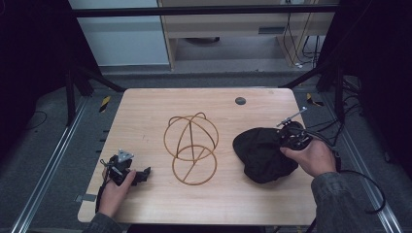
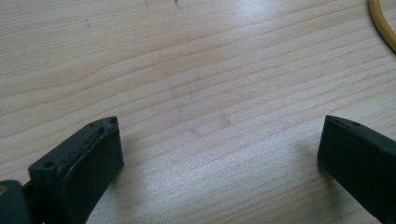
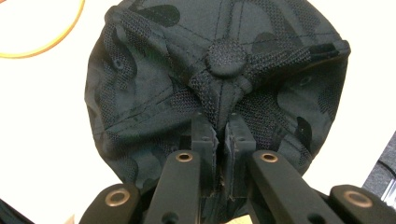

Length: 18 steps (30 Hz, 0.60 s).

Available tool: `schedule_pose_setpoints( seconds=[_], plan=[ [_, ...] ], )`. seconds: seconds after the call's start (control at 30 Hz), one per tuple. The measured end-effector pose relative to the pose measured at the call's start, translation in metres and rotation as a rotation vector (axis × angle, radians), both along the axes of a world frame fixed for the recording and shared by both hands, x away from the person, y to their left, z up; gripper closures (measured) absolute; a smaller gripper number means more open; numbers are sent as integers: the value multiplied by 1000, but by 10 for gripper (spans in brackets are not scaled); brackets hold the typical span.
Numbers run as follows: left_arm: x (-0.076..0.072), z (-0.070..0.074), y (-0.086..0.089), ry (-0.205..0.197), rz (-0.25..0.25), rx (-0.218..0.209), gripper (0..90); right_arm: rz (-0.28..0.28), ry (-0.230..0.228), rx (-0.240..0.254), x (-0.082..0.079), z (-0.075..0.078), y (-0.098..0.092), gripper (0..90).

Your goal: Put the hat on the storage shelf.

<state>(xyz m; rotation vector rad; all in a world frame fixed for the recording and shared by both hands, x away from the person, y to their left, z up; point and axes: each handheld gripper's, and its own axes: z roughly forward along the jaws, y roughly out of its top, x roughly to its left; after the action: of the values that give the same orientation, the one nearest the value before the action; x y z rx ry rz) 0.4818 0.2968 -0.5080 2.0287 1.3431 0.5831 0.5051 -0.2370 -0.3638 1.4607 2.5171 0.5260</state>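
A dark camouflage cap (image 1: 262,153) lies on the right half of the wooden table (image 1: 145,107). My right gripper (image 1: 286,137) sits at its right side, held by a hand. Its jaws pinch a fold of the cap's fabric (image 3: 219,123) just below the crown button (image 3: 227,58). A yellow wire stand (image 1: 191,147) of crossed rings stands at the table's middle. My left gripper (image 1: 143,173) rests low at the front left, and its jaws (image 2: 219,154) stand wide apart over bare wood. A bit of the yellow ring (image 2: 383,28) shows at the upper right of the left gripper view.
A small round dark hole (image 1: 240,101) marks the far side of the table. Cables (image 1: 359,179) trail off the right edge. Metal frame rails (image 1: 43,165) run along both sides of the table.
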Motion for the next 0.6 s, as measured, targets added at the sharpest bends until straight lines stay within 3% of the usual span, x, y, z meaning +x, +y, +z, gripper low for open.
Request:
schedule_pose_setpoints(
  seconds=[0.6],
  plan=[
    [0, 0, 0, -3, 0, -1, 0, 28, -64, 33, -9, 37, -7, 857]
  ],
)
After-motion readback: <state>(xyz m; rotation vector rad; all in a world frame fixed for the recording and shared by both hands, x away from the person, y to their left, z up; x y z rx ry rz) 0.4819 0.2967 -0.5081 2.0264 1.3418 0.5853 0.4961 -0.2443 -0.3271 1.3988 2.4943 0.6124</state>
